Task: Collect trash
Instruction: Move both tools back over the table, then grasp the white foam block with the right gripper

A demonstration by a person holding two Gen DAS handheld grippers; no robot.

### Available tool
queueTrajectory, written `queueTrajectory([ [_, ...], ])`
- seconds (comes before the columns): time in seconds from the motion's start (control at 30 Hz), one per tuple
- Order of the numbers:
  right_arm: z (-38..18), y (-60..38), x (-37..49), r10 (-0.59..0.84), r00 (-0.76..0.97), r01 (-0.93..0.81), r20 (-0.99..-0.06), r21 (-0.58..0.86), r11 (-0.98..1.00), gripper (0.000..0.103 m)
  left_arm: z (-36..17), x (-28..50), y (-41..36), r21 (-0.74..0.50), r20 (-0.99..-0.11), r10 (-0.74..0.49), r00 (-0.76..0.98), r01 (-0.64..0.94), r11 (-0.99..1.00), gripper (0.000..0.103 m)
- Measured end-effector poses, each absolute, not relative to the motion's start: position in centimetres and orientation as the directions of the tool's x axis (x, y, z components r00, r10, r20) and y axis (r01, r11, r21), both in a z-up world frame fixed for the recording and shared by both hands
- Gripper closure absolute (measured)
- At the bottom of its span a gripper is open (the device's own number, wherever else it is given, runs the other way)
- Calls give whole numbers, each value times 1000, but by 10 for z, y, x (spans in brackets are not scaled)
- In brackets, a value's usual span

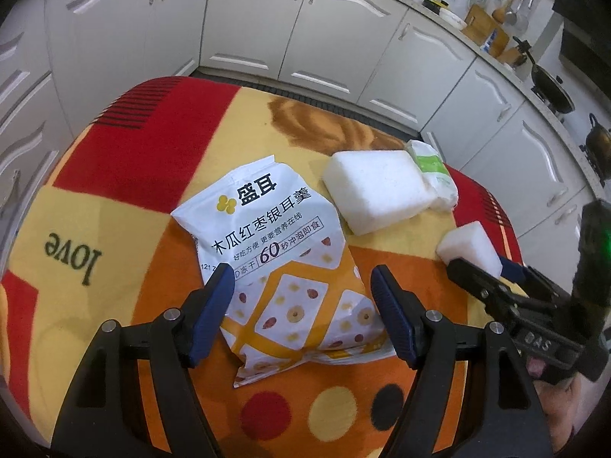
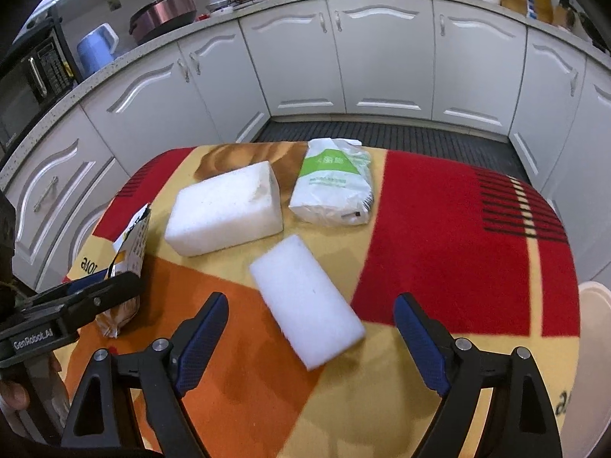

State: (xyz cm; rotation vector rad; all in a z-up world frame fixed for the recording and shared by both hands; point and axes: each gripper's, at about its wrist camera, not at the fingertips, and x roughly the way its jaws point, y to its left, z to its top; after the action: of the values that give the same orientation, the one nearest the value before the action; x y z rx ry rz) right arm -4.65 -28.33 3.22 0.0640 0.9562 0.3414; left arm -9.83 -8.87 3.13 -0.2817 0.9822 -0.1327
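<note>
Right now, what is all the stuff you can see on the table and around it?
snack bag: one, white and orange, between the left fingers
big foam block: one, white, mid-table
small foam block: one, white, ahead of the right gripper
green bag: one, white and green, beside the big block, far side
tablecloth: one, red, yellow, orange
cabinets: several, white, behind the table
left gripper: open, around the snack bag
right gripper: open

The left gripper [image 1: 301, 286] hangs with jaws apart over a white and orange snack packet [image 1: 282, 263] on the patterned cloth [image 1: 114, 206]; two foam blocks [image 1: 376, 194] lie beyond
</note>
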Motion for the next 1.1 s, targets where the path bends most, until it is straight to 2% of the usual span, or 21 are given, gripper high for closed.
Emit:
queueTrajectory([
  [0.03, 31, -283, -46, 312, 529, -257, -789, 202, 945, 26, 32, -99, -90, -289, -800, -235, 553, -12, 957, 30],
  [0.07, 29, -283, -45, 317, 525, -256, -790, 209, 944, 44, 32, -100, -90, -285, -799, -234, 554, -7, 958, 30],
  [0.1, 27, -283, -45, 323, 516, -254, -793, 219, 942, 56, 32, -101, -91, -284, -799, -236, 553, 0, 959, 31],
  [0.17, 27, -286, -49, 325, 517, -248, -792, 224, 942, 61, 33, -104, -91, -294, -792, -254, 555, 18, 956, 38],
  [0.2, 29, -287, -53, 325, 522, -251, -789, 222, 942, 65, 34, -106, -91, -300, -788, -266, 556, 31, 954, 45],
  [0.23, 30, -288, -55, 325, 524, -252, -787, 221, 942, 65, 37, -108, -91, -302, -781, -275, 560, 46, 952, 56],
  [0.27, 33, -290, -59, 332, 528, -254, -782, 227, 940, 66, 41, -111, -92, -304, -775, -283, 565, 59, 951, 62],
  [0.3, 36, -292, -63, 339, 532, -256, -776, 234, 938, 66, 46, -115, -94, -299, -766, -289, 574, 79, 951, 75],
  [0.37, 43, -295, -72, 345, 544, -259, -765, 239, 936, 67, 54, -122, -100, -265, -756, -276, 594, 108, 958, 82],
  [0.4, 47, -296, -77, 348, 550, -261, -759, 240, 935, 67, 58, -126, -103, -248, -750, -275, 601, 130, 960, 91],
  [0.57, 57, -296, -98, 355, 559, -268, -750, 242, 933, 67, 58, -136, -101, -273, -756, -302, 581, 140, 952, 93],
  [0.67, 60, -296, -107, 355, 561, -267, -748, 242, 933, 67, 59, -142, -95, -292, -758, -315, 571, 134, 947, 86],
  [0.7, 60, -296, -110, 356, 561, -267, -747, 244, 932, 67, 60, -144, -94, -295, -761, -322, 563, 142, 945, 66],
  [0.73, 61, -297, -110, 357, 561, -267, -747, 245, 932, 67, 62, -147, -93, -295, -760, -325, 563, 146, 944, 41],
  [0.77, 61, -297, -112, 358, 560, -267, -747, 246, 932, 67, 64, -150, -90, -304, -750, -334, 571, 151, 941, 35],
  [0.87, 60, -296, -115, 362, 557, -267, -747, 252, 930, 67, 69, -155, -85, -302, -739, -334, 586, 155, 941, 31],
  [0.93, 59, -296, -118, 363, 556, -267, -748, 253, 930, 67, 67, -153, -86, -268, -752, -305, 584, 152, 951, 21],
  [1.1, 59, -293, -123, 368, 553, -273, -747, 255, 928, 67, 38, -138, -92, -182, -816, -223, 533, 130, 975, 21],
])
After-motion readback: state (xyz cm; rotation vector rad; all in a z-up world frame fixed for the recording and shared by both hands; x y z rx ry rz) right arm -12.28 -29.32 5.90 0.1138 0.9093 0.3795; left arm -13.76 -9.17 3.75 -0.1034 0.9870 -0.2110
